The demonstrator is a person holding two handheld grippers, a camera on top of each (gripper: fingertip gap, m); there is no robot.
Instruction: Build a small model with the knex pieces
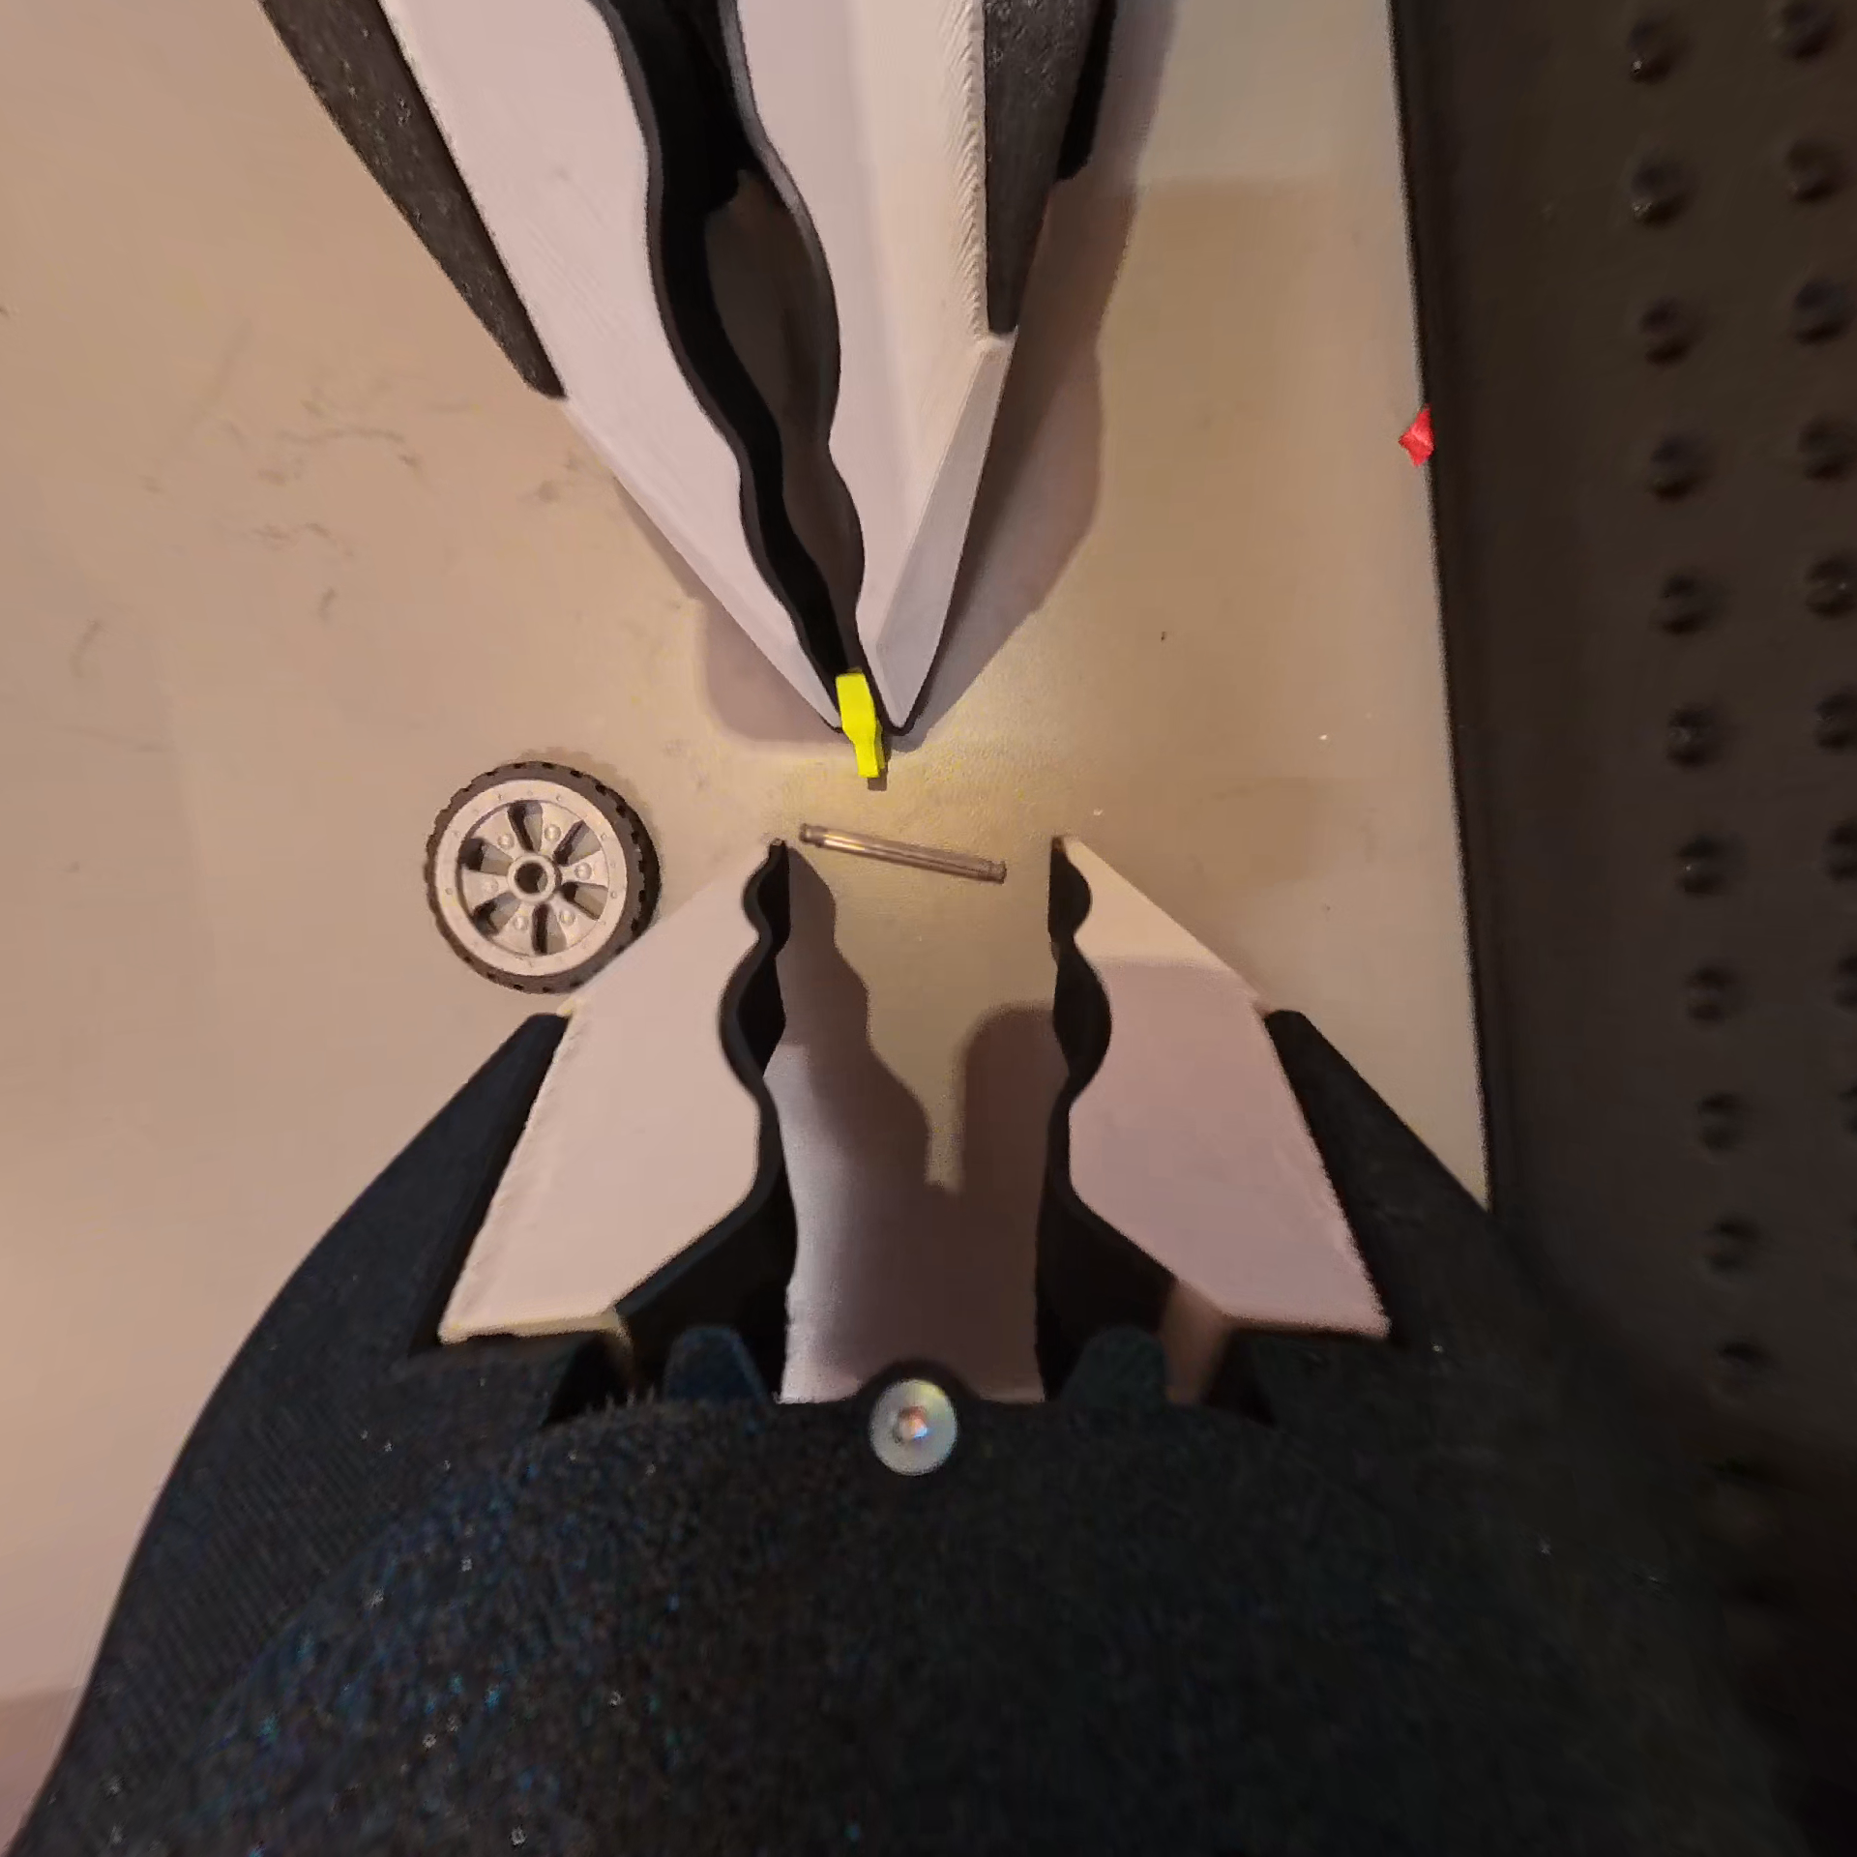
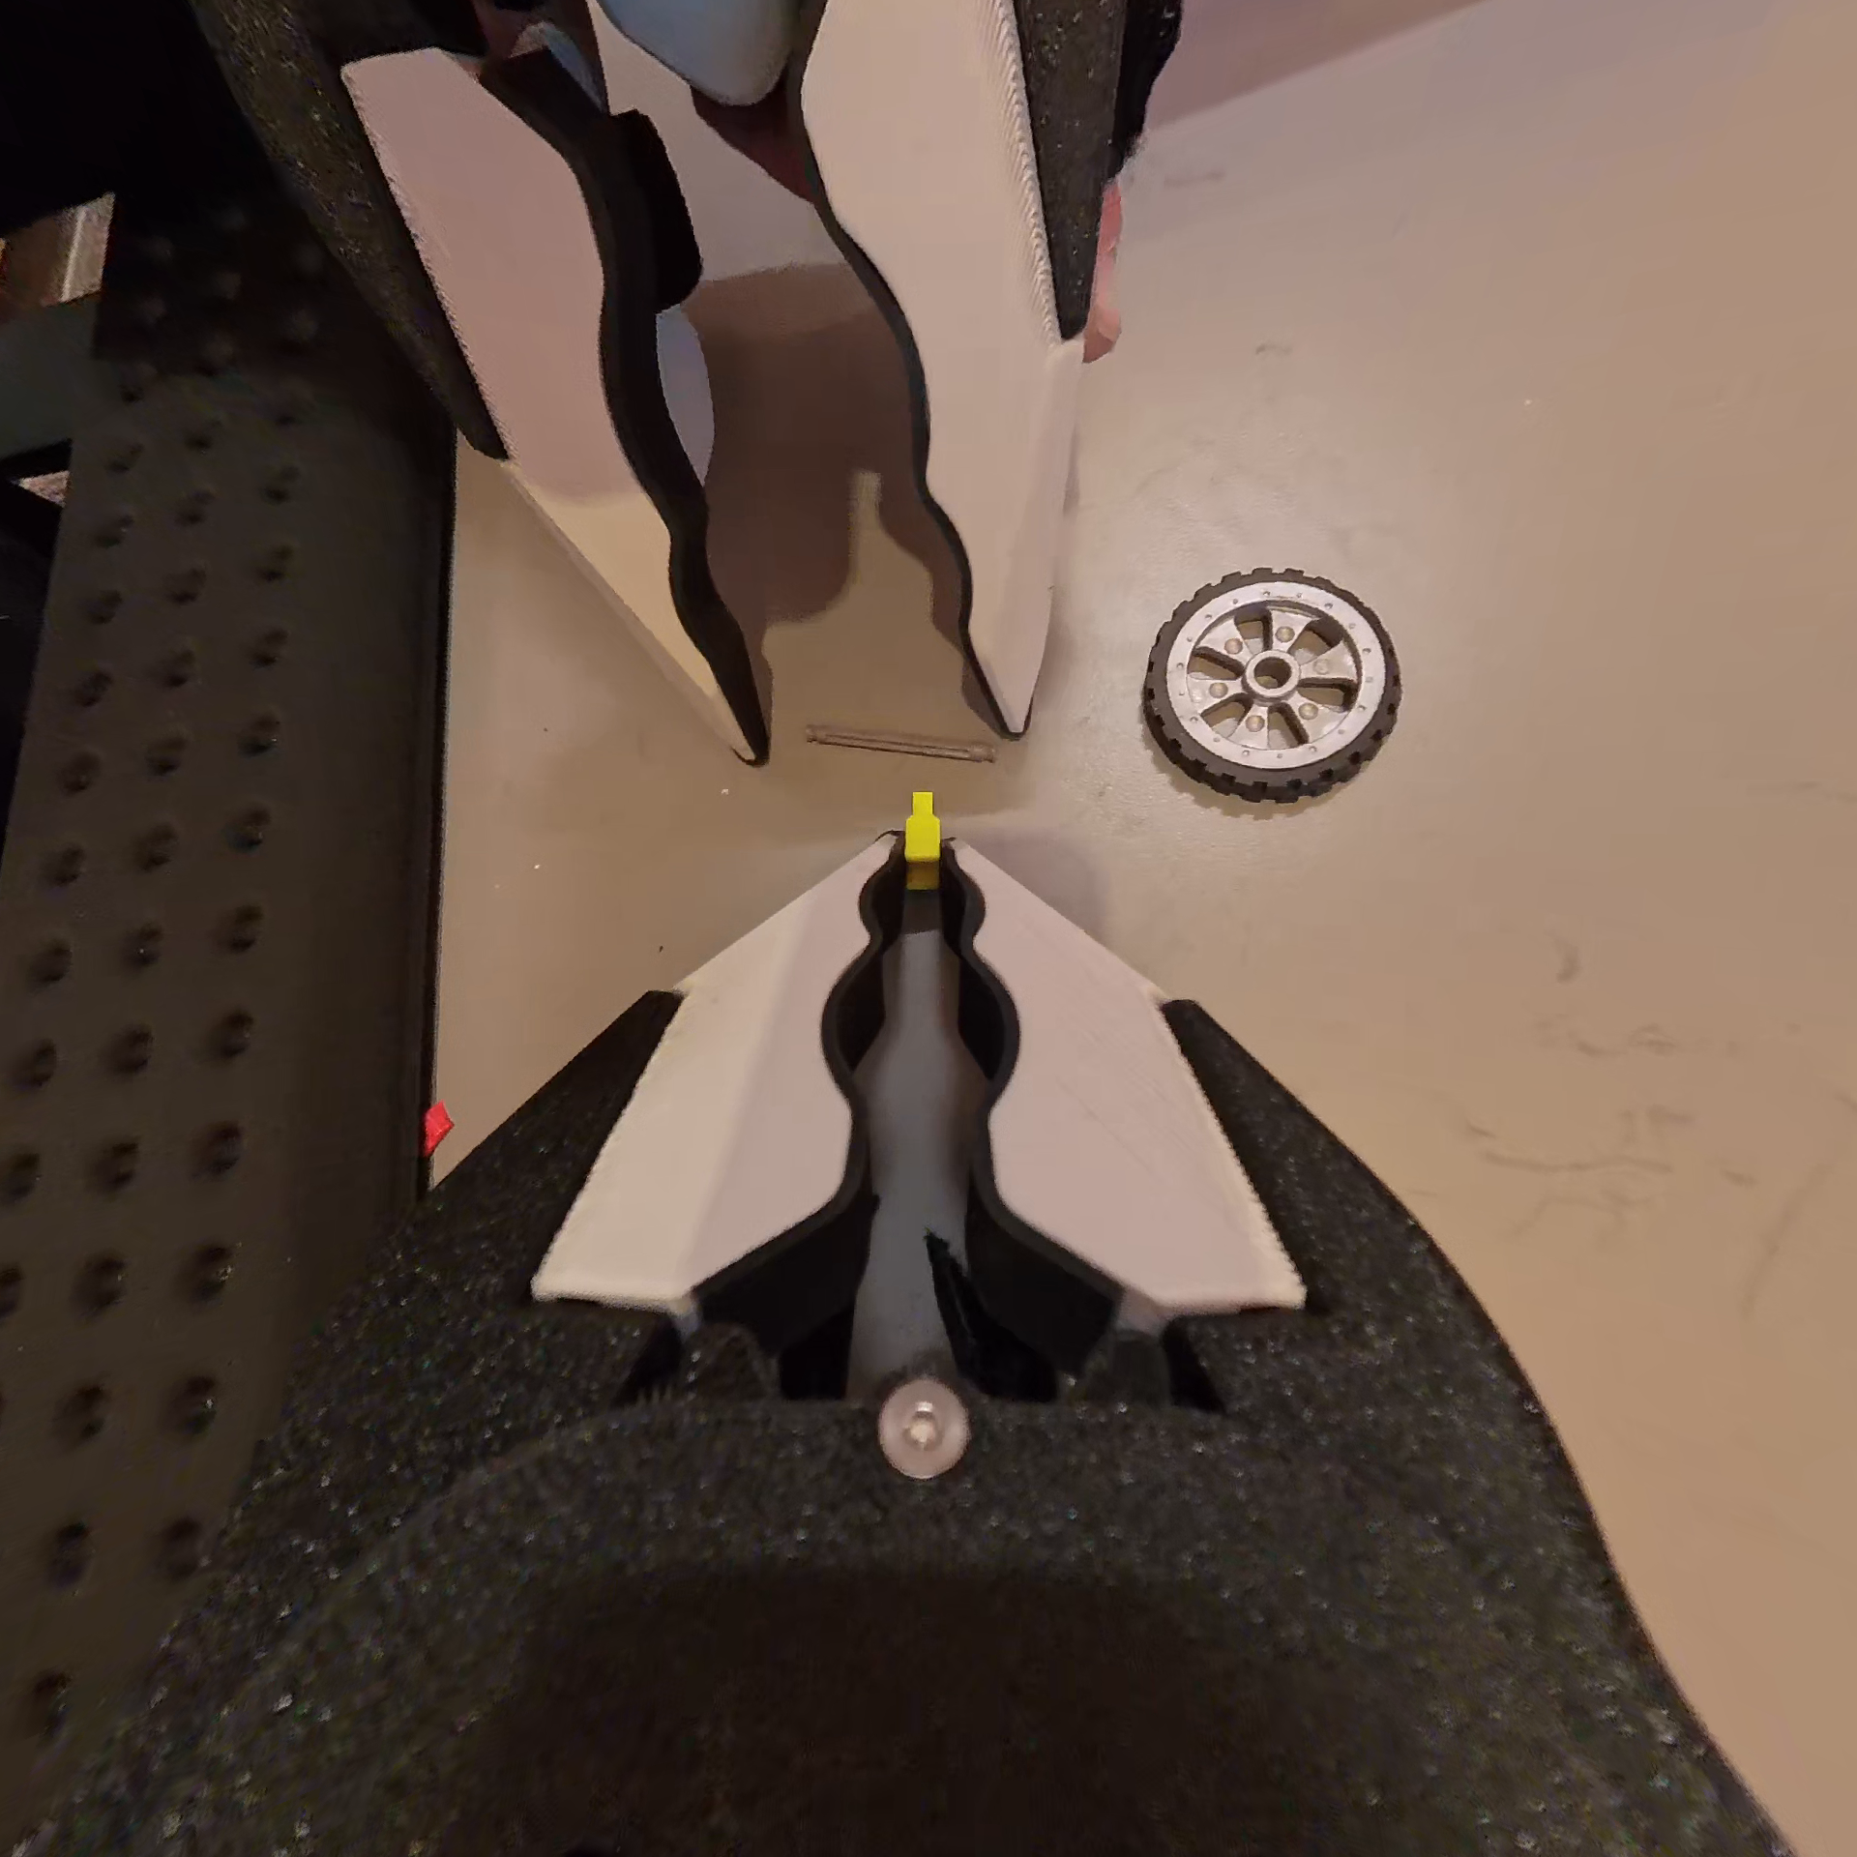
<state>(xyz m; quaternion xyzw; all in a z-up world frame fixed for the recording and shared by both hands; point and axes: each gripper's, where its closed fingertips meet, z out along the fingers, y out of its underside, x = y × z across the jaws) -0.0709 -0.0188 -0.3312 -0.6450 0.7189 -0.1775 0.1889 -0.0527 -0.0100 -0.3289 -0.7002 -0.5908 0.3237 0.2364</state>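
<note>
A thin metal pin (image 1: 901,853) lies flat on the beige tabletop, just beyond the tips of my open left gripper (image 1: 919,854). It also shows in the right wrist view (image 2: 901,745), between the left gripper's fingertips (image 2: 1010,703). My right gripper (image 2: 921,846) is shut on a small yellow plastic piece (image 2: 921,834), whose end sticks out past the tips. In the left wrist view the right gripper (image 1: 872,715) comes in from the top and holds the yellow piece (image 1: 862,736) a little short of the pin. A small toy wheel (image 1: 543,880) with a black tyre and grey spokes lies flat beside the left gripper.
A black studded mat (image 1: 1658,703) runs along the table's side; it shows at the left in the right wrist view (image 2: 201,804). A tiny red scrap (image 1: 1417,437) sits at its edge. The wheel (image 2: 1272,686) lies on the beige tabletop (image 2: 1507,904). Both grippers' tips are close together, under 4 cm apart. The left tips stand about 5 centimeters off the small toy wheel (image 1: 543,880). My right wrist view (image 2: 1262,671) looks at it from another angle.
</note>
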